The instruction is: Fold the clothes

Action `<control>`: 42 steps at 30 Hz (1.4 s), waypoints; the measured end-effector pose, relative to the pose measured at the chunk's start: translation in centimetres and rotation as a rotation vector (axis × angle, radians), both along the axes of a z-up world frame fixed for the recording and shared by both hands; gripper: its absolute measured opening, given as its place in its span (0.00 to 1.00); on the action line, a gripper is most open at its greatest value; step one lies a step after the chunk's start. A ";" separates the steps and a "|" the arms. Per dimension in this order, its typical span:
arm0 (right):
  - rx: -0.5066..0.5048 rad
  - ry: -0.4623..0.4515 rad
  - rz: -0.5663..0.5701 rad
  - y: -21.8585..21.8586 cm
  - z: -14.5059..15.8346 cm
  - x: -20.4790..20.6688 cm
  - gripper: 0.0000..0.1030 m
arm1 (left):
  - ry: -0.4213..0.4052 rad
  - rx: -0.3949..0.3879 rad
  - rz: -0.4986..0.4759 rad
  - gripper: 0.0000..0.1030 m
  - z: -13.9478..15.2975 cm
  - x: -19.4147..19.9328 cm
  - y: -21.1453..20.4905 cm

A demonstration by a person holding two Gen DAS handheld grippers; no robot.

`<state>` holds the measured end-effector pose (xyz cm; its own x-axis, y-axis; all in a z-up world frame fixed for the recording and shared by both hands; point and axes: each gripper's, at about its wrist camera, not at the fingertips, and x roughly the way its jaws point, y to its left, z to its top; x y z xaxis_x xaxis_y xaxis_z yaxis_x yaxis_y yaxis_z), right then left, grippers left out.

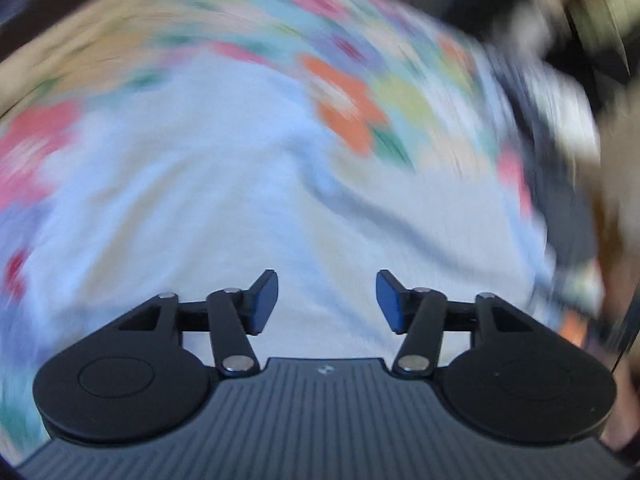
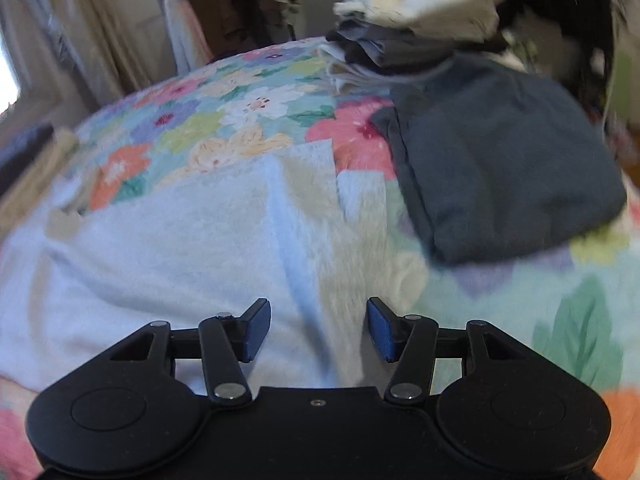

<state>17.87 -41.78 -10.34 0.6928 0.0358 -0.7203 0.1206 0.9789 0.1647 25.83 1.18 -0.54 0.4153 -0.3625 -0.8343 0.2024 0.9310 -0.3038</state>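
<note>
A pale blue garment lies spread on a flowered bedspread, with a fold running down its middle. My right gripper is open and empty just above its near part. In the left wrist view, which is heavily blurred, the same pale blue garment fills the middle, and my left gripper is open and empty above it. A folded dark grey garment lies to the right of the pale one.
A pile of folded and crumpled clothes stands at the far side of the bed, behind the dark garment. Curtains and hanging clothes are beyond the bed. The flowered bedspread shows past the pale garment.
</note>
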 end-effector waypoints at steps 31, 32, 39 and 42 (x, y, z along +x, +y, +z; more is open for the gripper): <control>-0.003 0.109 0.160 2.5 1.8 3.8 0.61 | 0.121 -0.327 -0.257 0.52 -10.1 3.5 -14.9; -0.017 0.135 0.154 2.8 1.5 4.7 0.61 | 0.122 -0.328 -0.258 0.52 -10.1 3.5 -14.8; 0.090 0.120 0.025 2.1 3.6 4.4 0.06 | 0.080 -0.281 -0.325 0.52 -9.2 3.1 -14.7; 0.307 0.042 -0.084 -1.3 5.7 1.4 0.06 | 0.009 -0.223 -0.395 0.53 -7.7 2.4 -14.7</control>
